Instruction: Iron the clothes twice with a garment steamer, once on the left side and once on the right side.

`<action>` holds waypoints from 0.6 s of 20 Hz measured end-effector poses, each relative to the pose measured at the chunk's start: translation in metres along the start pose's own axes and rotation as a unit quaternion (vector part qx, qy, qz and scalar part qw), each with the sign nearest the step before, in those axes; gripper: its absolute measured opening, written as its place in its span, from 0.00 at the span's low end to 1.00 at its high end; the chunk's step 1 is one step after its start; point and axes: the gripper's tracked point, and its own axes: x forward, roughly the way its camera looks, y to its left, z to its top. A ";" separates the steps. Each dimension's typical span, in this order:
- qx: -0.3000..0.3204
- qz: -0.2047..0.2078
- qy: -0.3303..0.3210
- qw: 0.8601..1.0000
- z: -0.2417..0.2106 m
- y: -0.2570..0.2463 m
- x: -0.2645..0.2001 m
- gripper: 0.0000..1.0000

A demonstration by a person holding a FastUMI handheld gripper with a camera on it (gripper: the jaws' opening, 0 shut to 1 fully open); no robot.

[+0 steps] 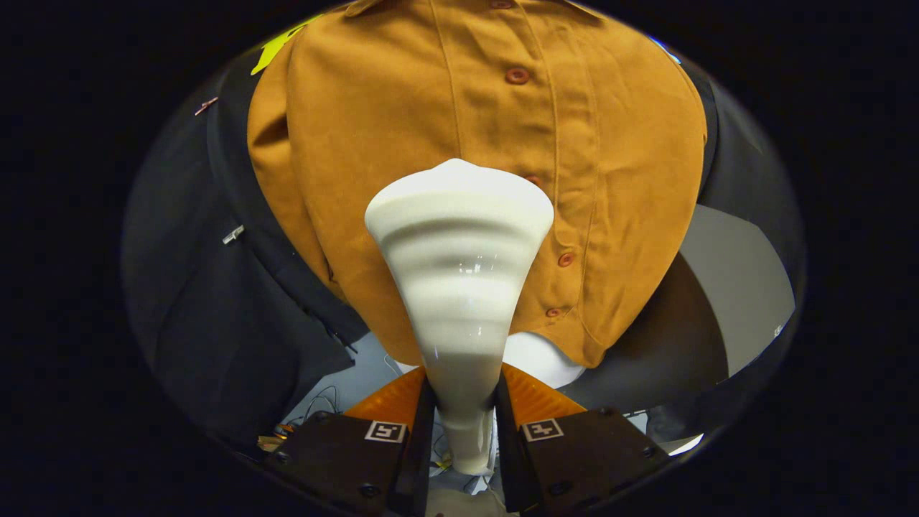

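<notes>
The tool (463,409) was clenched on the steamer (459,287), both fingers pressing its narrow handle from either side. Steamer's long axis ran straight fwd from btwn the fingers, widening to a broad head that pointed at the shirt (402,143). Shirt hung upright just beyond the head, front facing the tool, button strip (567,179) running down a bit right of the head. Contact w/ cloth: couldn't tell. Head sat low on the panel left of the buttons, so prob. the next stroke runs along that side, then the other.
</notes>
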 end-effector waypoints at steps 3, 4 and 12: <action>0.003 -0.006 -0.026 1.000 0.015 -0.013 -0.011 0.44; 0.005 -0.009 -0.039 0.999 0.020 -0.018 -0.015 0.44; 0.013 -0.034 -0.142 0.989 0.071 -0.056 -0.054 0.44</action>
